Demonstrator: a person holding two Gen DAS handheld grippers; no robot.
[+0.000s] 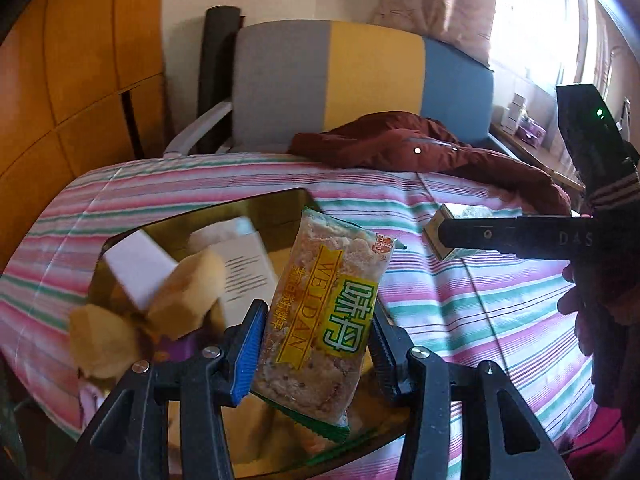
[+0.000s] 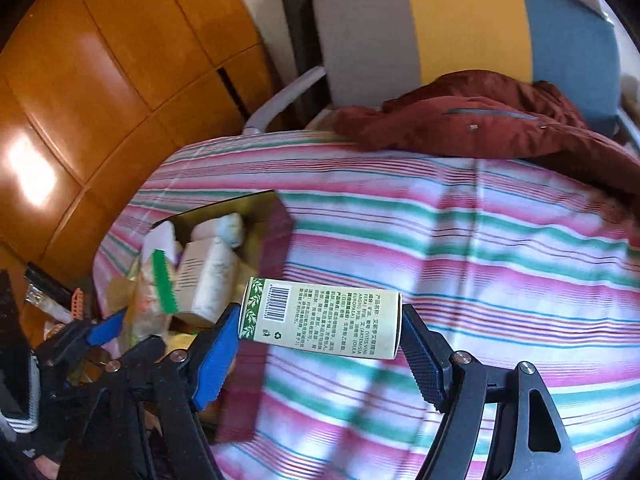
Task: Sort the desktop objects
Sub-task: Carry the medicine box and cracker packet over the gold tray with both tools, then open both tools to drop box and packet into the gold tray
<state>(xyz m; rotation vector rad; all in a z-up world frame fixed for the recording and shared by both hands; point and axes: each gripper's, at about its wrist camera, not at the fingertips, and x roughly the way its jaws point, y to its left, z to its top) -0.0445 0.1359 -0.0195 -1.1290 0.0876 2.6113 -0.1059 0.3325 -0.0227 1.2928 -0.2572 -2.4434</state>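
My left gripper (image 1: 316, 350) is shut on a snack packet (image 1: 320, 320) printed with WEIDAN and green characters, held over an open gold-lined box (image 1: 256, 208). Inside the box lie white cartons (image 1: 244, 264) and yellowish pieces (image 1: 188, 292). My right gripper (image 2: 320, 334) is shut on a pale green-and-cream box (image 2: 324, 322) with a barcode, gripped by its two ends above the striped cloth. In the left wrist view that green box (image 1: 460, 220) and the right gripper's black finger (image 1: 516, 236) show at the right. The left gripper (image 2: 120, 320) and its packet appear at the lower left of the right wrist view.
A pink, green and white striped cloth (image 2: 460, 248) covers the table. A dark red jacket (image 1: 400, 148) lies at its far side before a grey, yellow and blue chair (image 1: 360, 76). Wooden cabinets (image 2: 100, 80) stand to the left. A person's hand (image 1: 580, 304) is at the right.
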